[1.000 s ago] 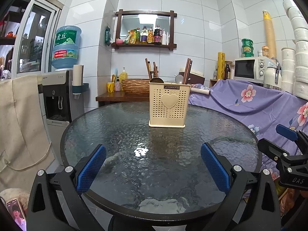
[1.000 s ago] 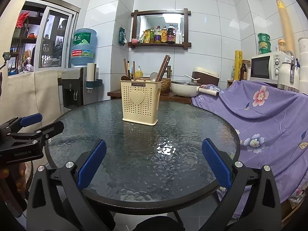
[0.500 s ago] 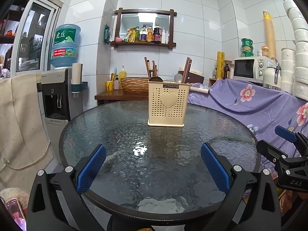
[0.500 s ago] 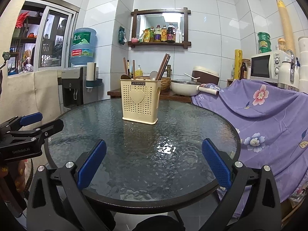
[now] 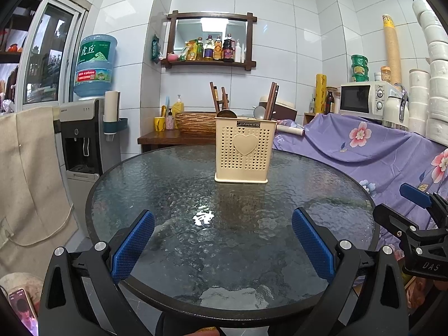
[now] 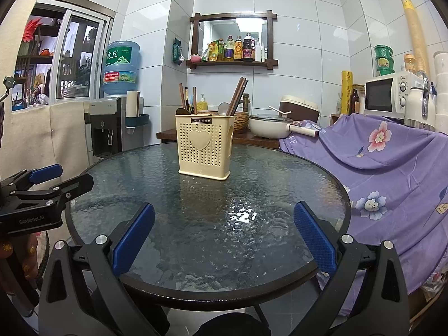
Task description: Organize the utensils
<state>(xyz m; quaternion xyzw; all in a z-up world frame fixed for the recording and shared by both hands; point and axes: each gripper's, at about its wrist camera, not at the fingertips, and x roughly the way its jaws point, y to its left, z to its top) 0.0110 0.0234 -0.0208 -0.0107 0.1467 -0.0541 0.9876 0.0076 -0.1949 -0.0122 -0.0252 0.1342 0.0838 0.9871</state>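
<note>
Glass table bears one cream utensil holder (white-tiled kitchen); both grippers' jaws spread, empty

the room is bright and the pictures look sharp. a white glare spot shines on the glass tabletop in front of the utensil holder. walls bend and corners go black.

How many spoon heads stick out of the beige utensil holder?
2: a dark spoon at the left of the holder, a metal spoon right of centre by leaning chopsticks. Others may sit hidden inside.
</note>
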